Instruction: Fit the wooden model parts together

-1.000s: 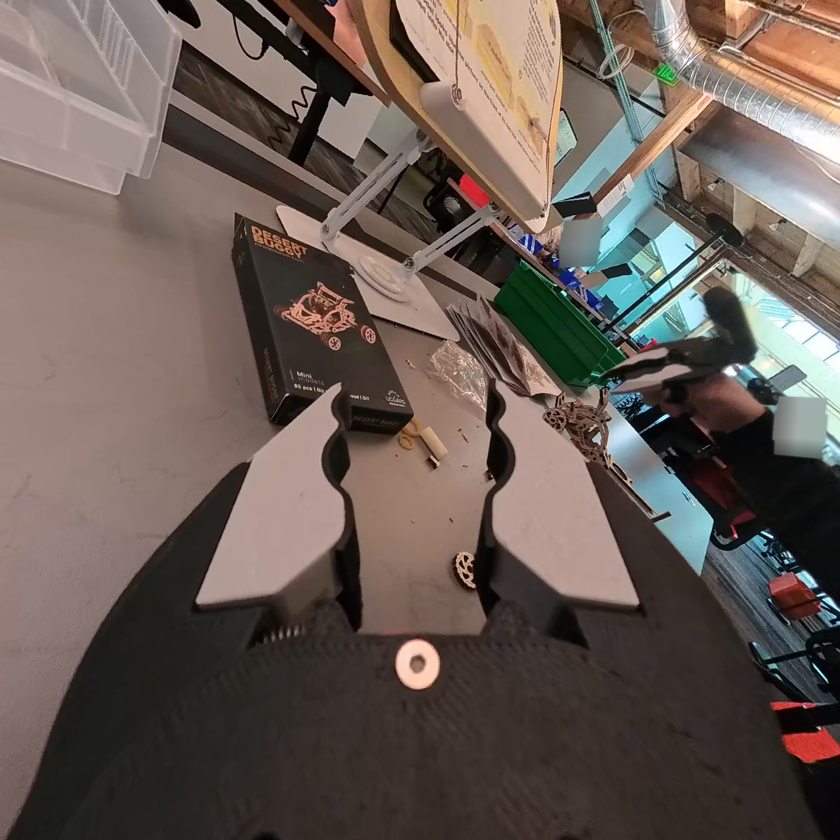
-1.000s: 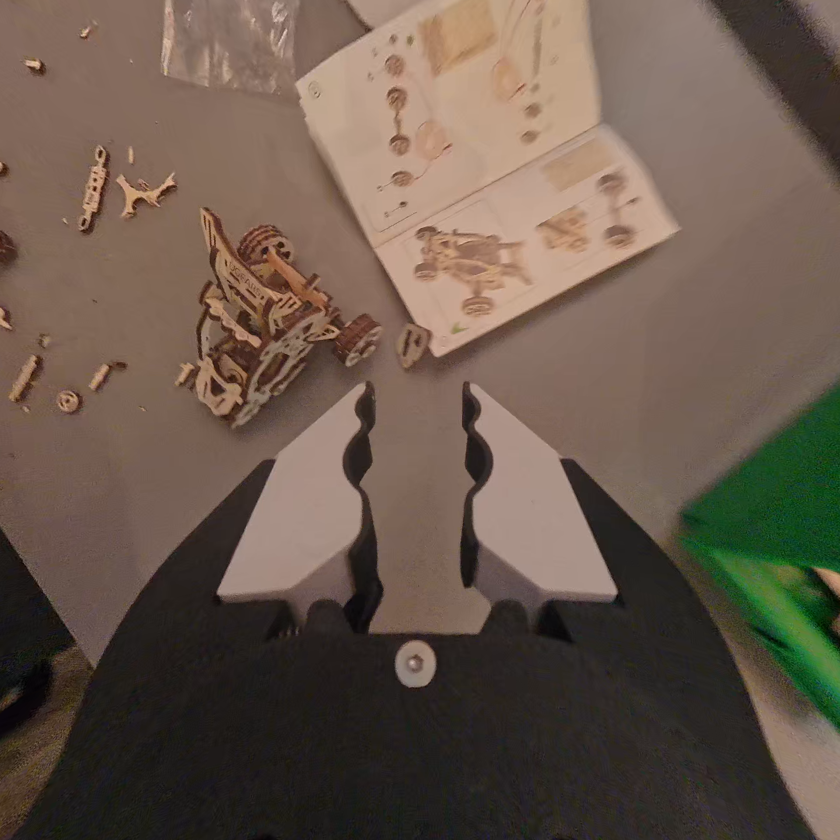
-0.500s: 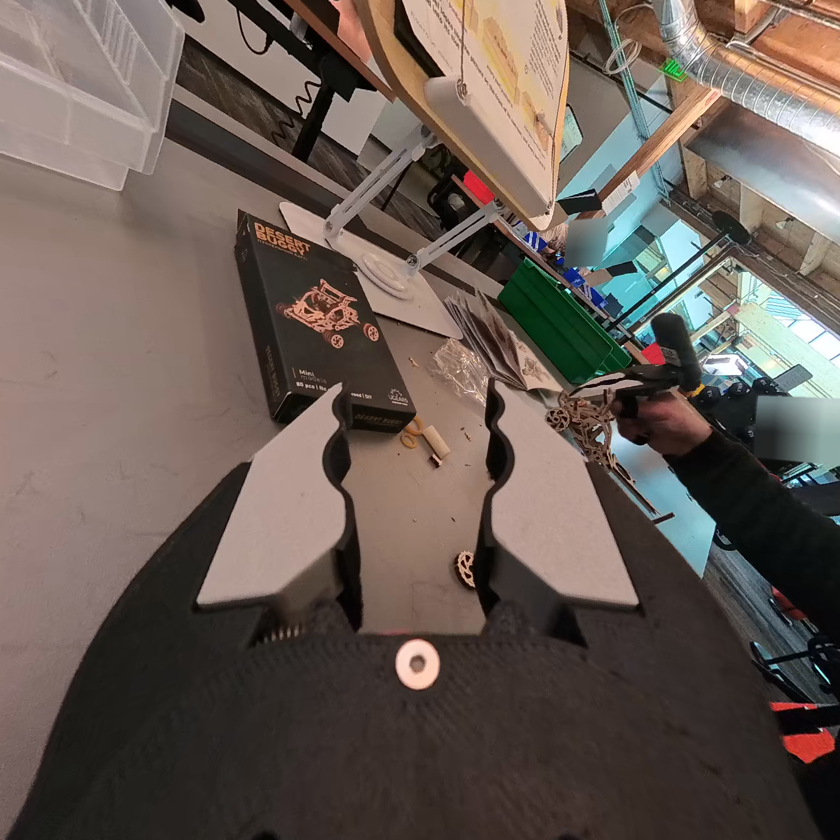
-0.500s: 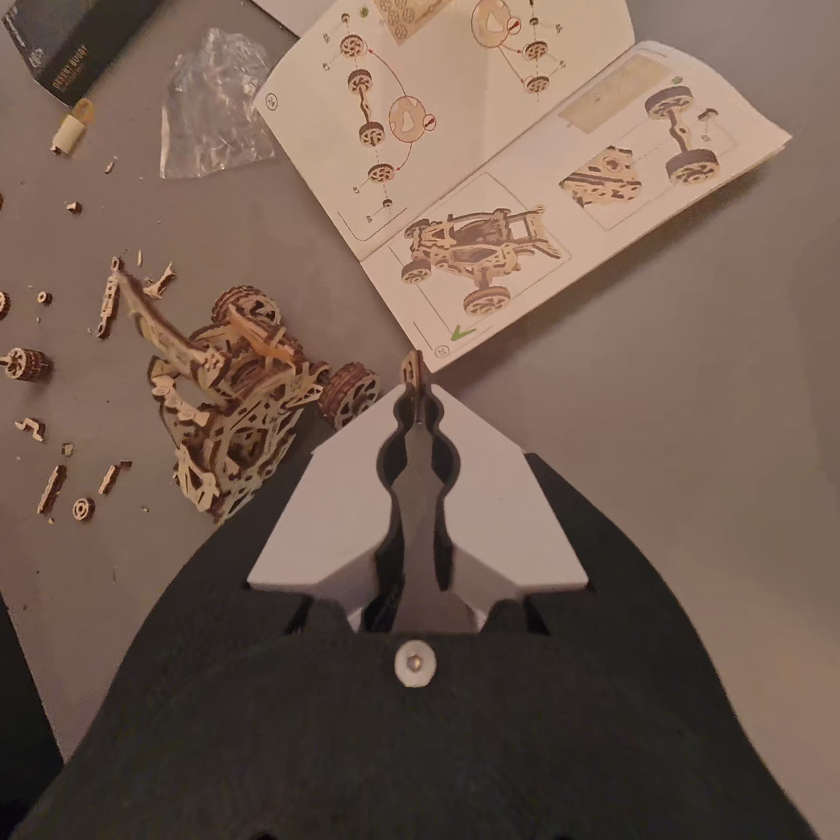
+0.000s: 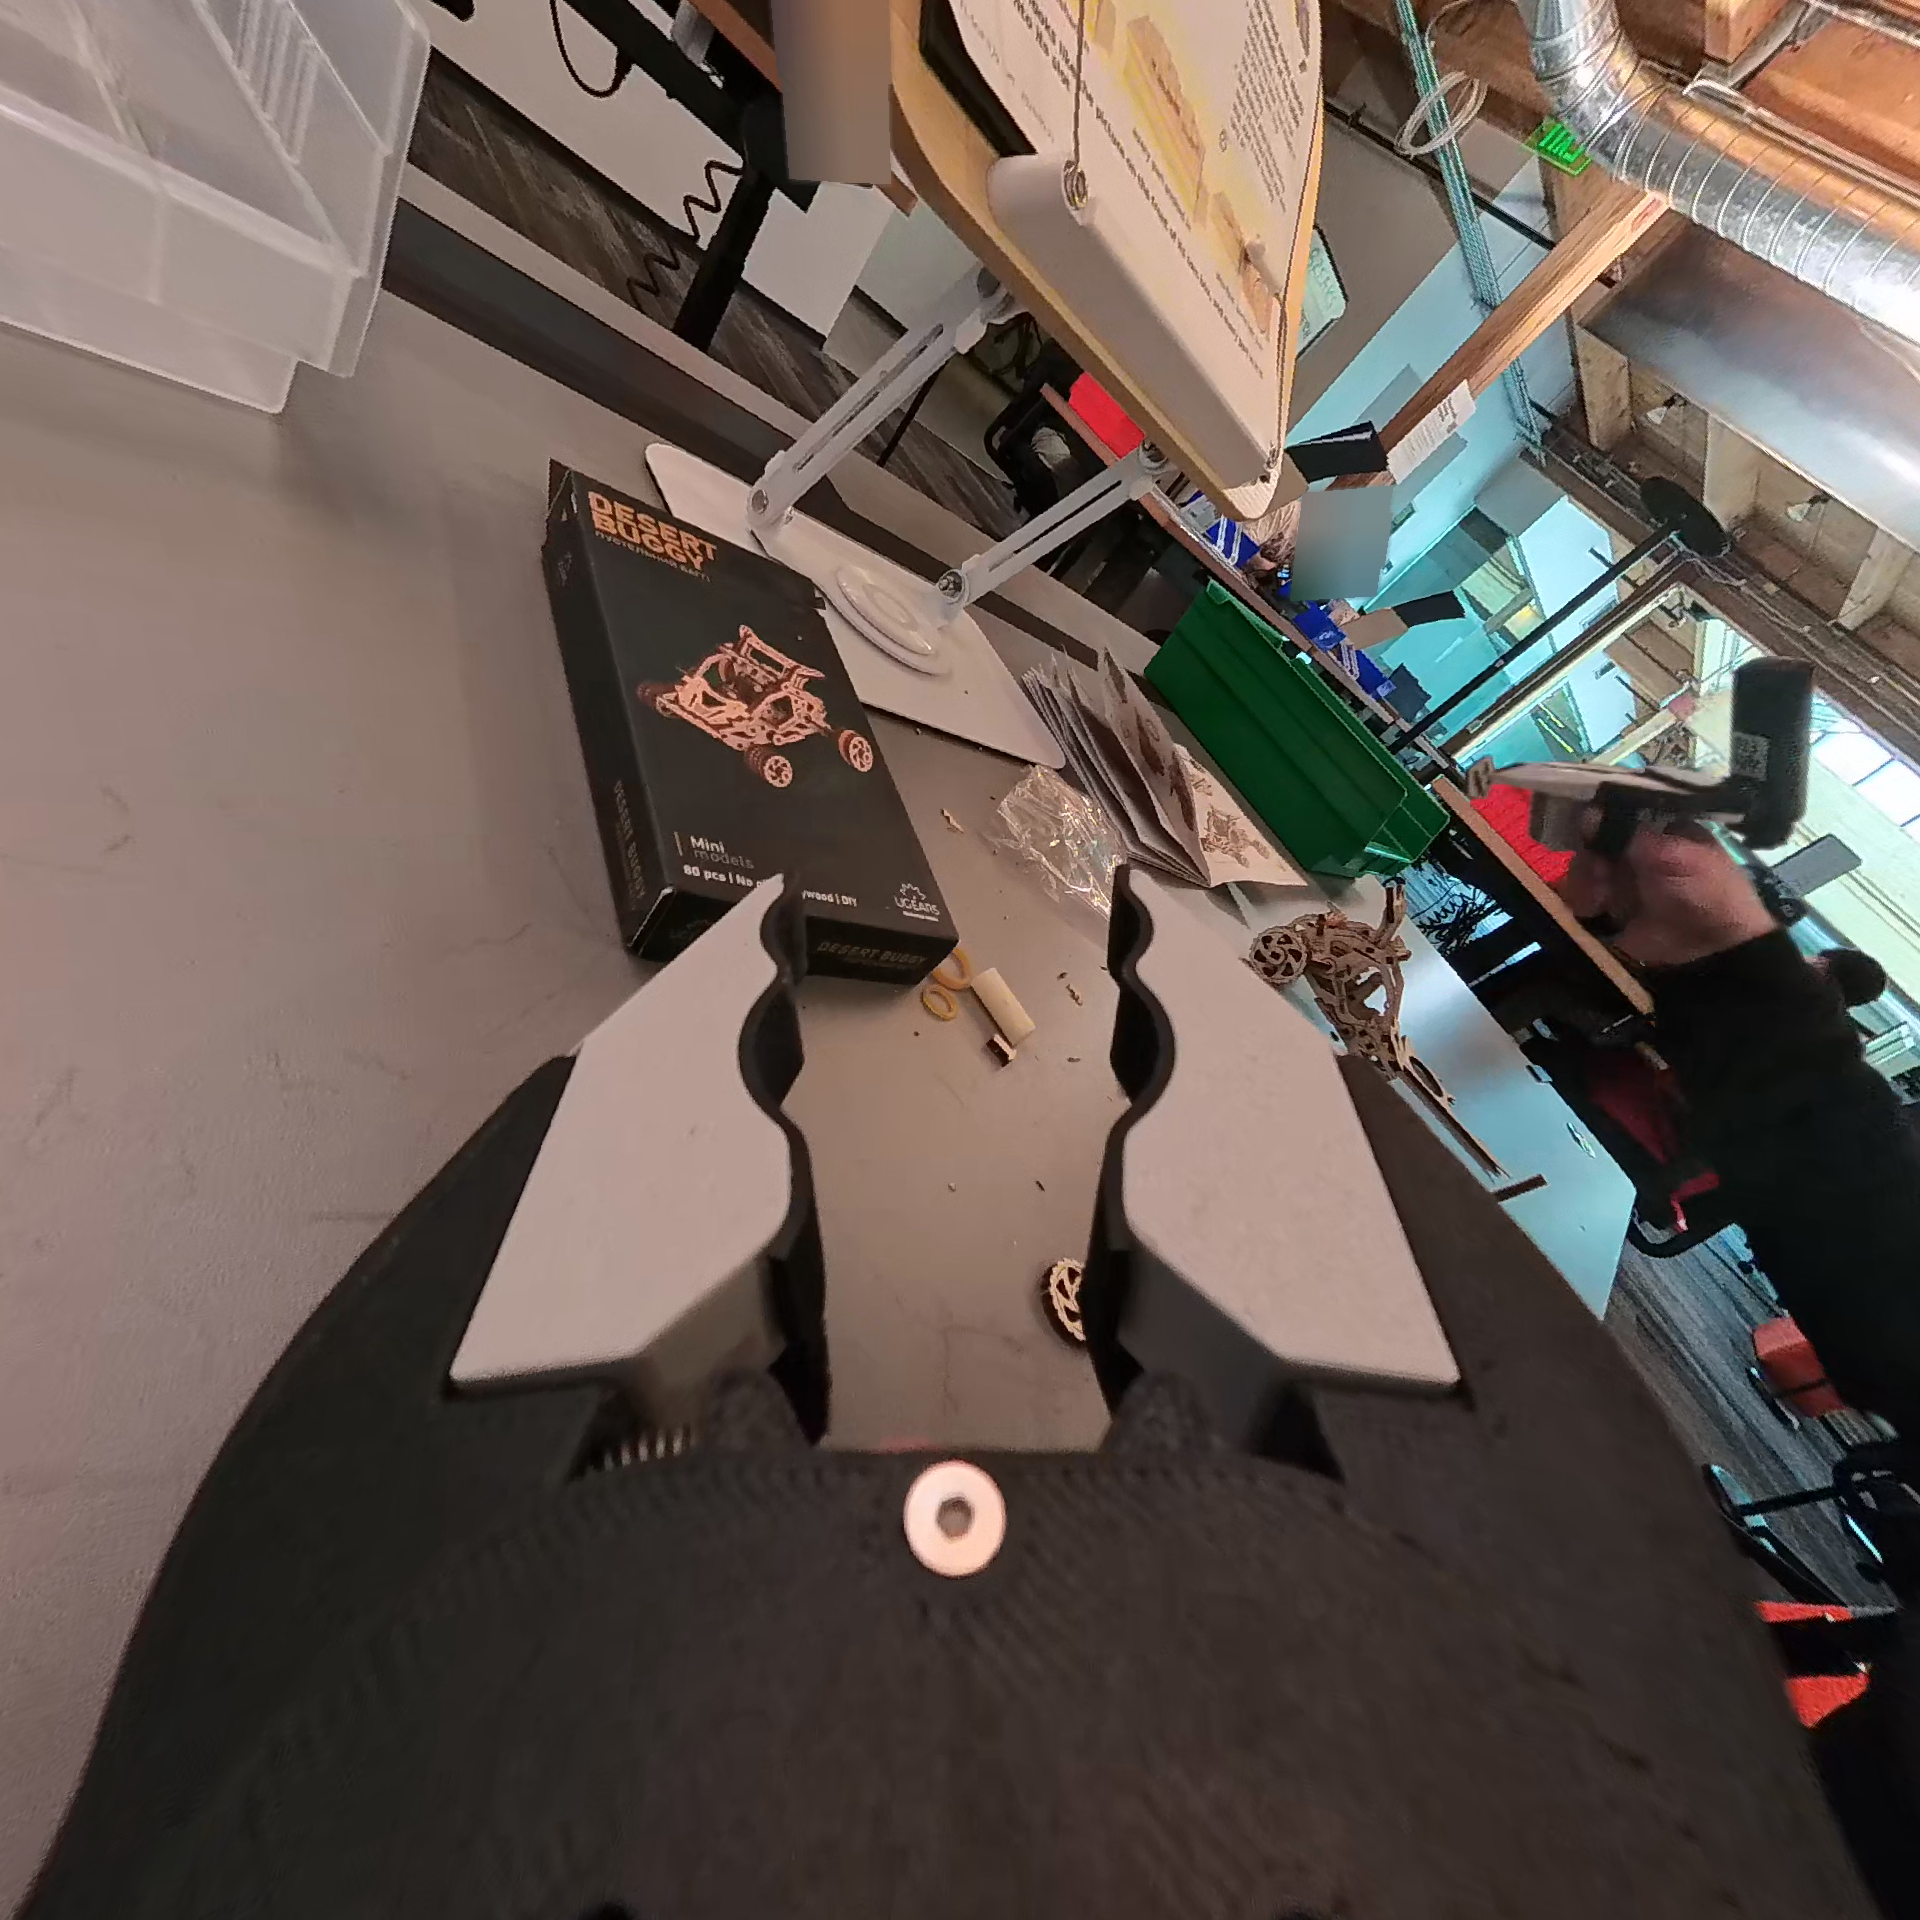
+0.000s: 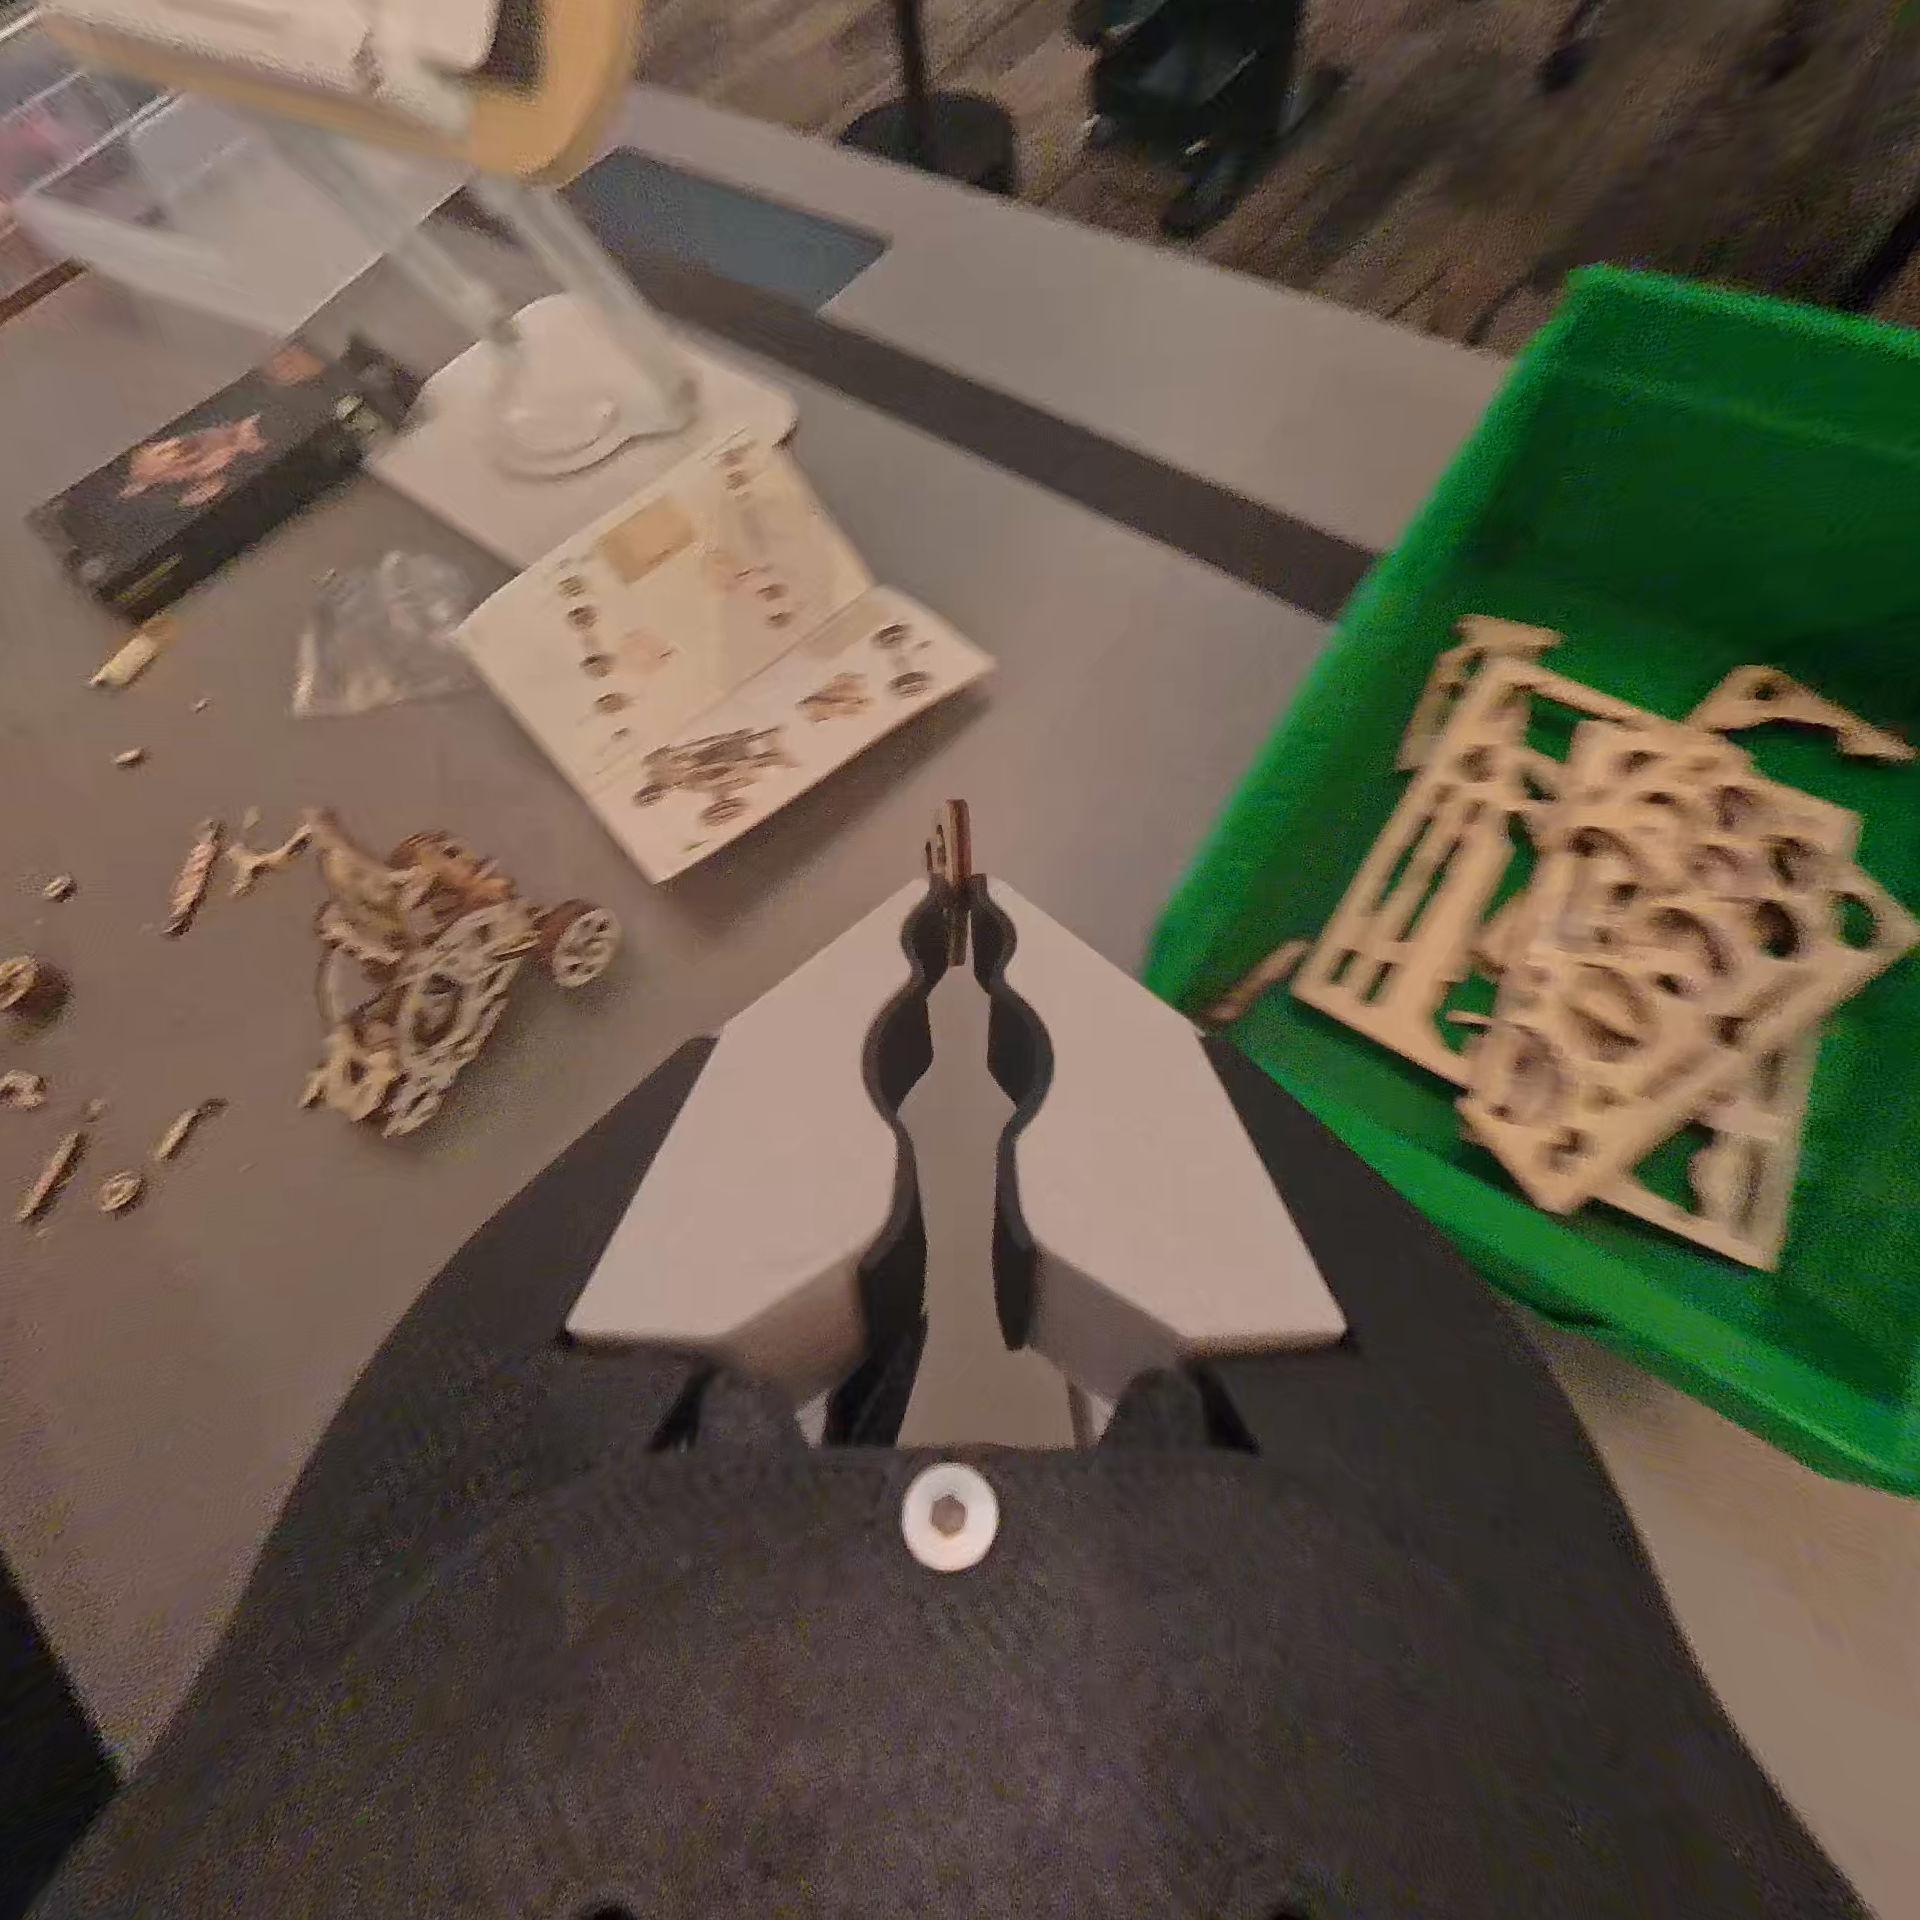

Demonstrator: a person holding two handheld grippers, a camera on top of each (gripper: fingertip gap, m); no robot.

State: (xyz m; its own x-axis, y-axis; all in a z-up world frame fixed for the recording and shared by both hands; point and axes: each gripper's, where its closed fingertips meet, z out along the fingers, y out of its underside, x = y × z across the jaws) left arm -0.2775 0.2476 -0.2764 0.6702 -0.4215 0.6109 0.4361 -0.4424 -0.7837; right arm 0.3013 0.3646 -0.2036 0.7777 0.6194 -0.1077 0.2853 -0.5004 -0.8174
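Right wrist view shows a green bin (image 6: 1558, 499) beside the right hand-held gripper (image 6: 951, 899), clamped on a thin flat wooden part (image 6: 950, 842); the left hand-held gripper (image 5: 951, 935) gapes over the worktop (image 5: 260, 831).

A grey tabletop (image 5: 229, 831) fills the lower left of the left wrist view. A dark strip (image 5: 540, 291) runs along its far edge. Beyond the strip lies dark patterned floor (image 5: 488, 135) and a black desk leg (image 5: 727, 249) with a coiled cable beside it. Above the tabletop, at the upper right, silver ducts (image 5: 1704, 187) run under wooden beams (image 5: 1507, 322) and a wooden ceiling. Right of the beams, bright windows (image 5: 1870, 769) let in daylight, and pale teal walls (image 5: 1538, 540) stand near them. Below the windows are red chairs (image 5: 1787, 1371) on the floor. In the right wrist view the room beyond the tabletop is dim and blurred.
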